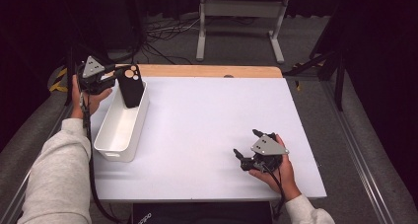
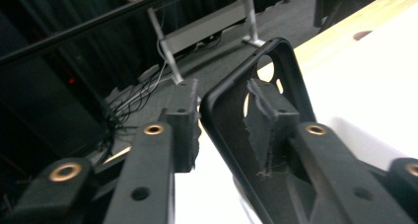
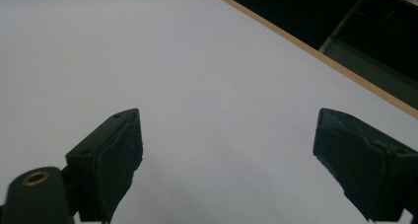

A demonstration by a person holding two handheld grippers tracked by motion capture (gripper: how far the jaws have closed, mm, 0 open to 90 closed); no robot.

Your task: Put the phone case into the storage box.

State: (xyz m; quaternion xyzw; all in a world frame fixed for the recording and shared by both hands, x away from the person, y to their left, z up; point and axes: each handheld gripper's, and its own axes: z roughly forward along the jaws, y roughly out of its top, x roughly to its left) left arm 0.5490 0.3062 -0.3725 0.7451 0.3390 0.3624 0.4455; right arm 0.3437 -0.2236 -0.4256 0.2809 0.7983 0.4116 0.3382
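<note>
— What colour was the phone case (image 1: pixel 131 86)?
— Black all over, like both grippers' jaws, which had brass-coloured screw rings.
— And the bin (image 1: pixel 121 123)?
— Plain white, on a white table (image 1: pixel 212 120) with a pale wood far edge.
— The sleeves (image 1: pixel 56 177)?
— Light grey; the floor was dark grey.

Phone case (image 2: pixel 231 115) matt black, rubbery-looking; bin (image 1: pixel 114 135) smooth white plastic; counter (image 1: pixel 212 135) matt white top, wood edge; claw pads (image 2: pixel 268 130) rough.
</note>
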